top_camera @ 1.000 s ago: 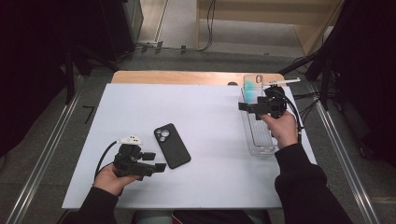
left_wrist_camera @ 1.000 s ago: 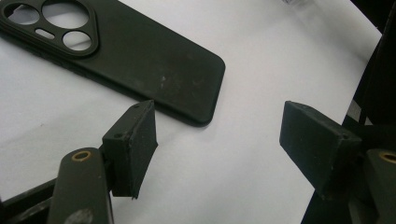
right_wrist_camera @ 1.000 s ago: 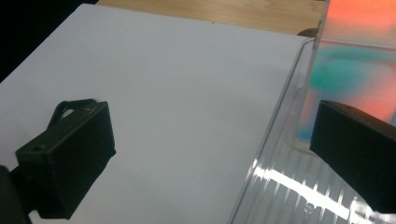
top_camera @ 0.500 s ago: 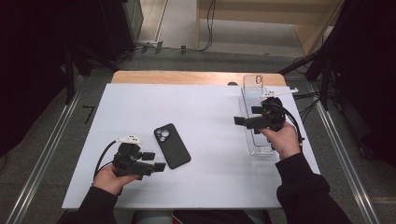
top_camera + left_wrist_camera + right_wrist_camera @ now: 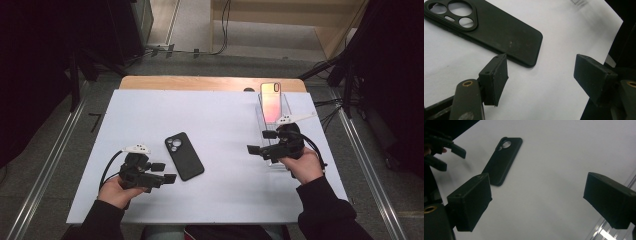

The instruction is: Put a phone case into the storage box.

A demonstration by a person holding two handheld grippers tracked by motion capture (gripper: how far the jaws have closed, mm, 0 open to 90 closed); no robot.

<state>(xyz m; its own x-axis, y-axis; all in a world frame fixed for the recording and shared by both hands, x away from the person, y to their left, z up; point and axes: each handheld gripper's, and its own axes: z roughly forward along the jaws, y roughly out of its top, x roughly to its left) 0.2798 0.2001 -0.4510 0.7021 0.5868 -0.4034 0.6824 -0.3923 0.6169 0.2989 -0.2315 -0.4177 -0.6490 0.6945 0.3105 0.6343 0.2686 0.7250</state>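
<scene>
White tabletop point(image 5: 220, 120) on grey floor point(image 5: 50, 165), cables point(image 5: 220, 35) beyond

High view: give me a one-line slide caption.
Both open grippers, left and right, flank a black phone case on the white table.

Black phone case point(image 5: 184, 156) flat on white table point(image 5: 220, 120), camera cutouts uppermost, lying askew.

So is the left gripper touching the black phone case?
Apart. In the left gripper view, white table shows between the left gripper and the black phone case, nothing between its jaws.
</scene>
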